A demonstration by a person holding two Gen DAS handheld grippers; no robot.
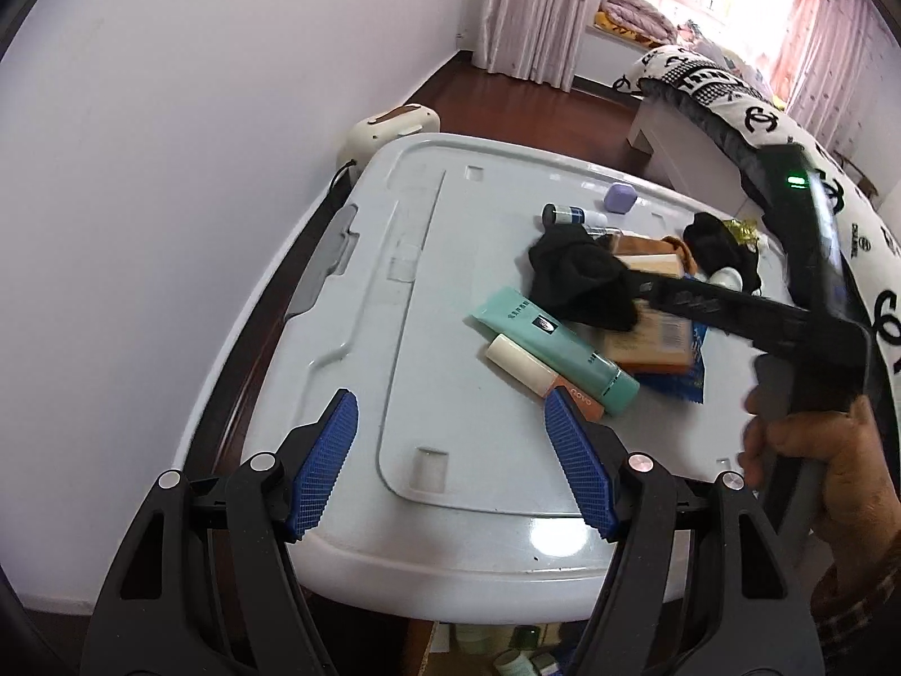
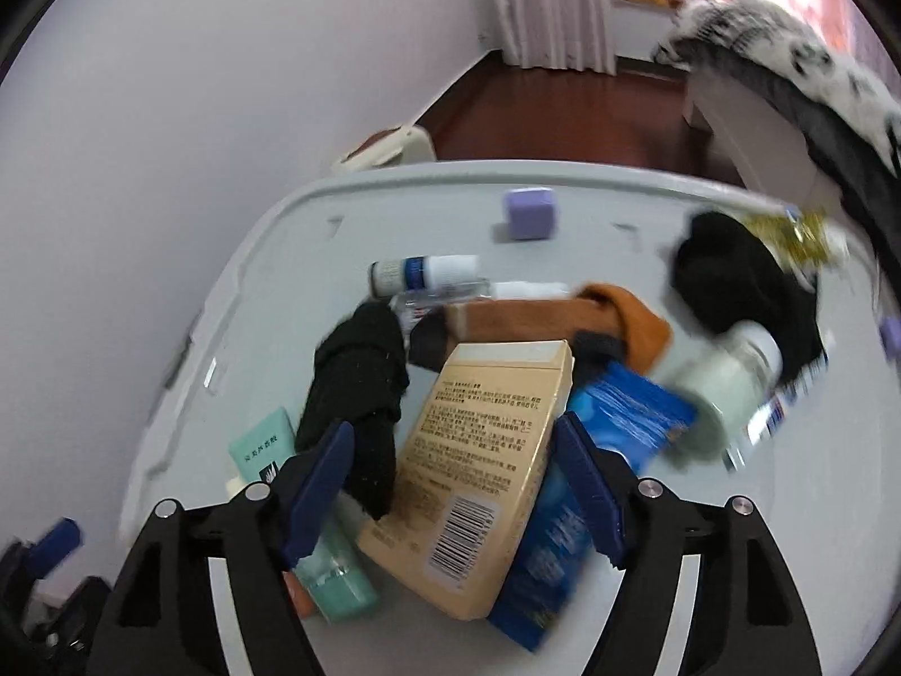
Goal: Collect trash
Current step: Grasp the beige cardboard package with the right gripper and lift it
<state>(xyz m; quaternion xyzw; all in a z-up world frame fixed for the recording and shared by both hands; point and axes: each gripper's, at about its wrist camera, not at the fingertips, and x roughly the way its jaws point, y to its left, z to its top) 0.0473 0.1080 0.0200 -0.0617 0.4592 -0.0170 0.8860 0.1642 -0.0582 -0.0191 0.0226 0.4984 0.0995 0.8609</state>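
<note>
Bedroom walls and pink curtains (image 1: pixel 529 11) frame a pale grey bin lid (image 1: pixel 439 281) that serves as the work surface, strewn with a tan carton (image 2: pixel 478 462), a green tube (image 1: pixel 557 349), black socks (image 1: pixel 580 276), a blue packet (image 2: pixel 619 417) and a lilac cube (image 2: pixel 529 211). Over its near edge the left gripper (image 1: pixel 450 450) hangs with jaws spread, nothing between them. Lower over the heap, the right gripper (image 2: pixel 456 484) straddles the carton with jaws apart, its pads not pressing on it.
</note>
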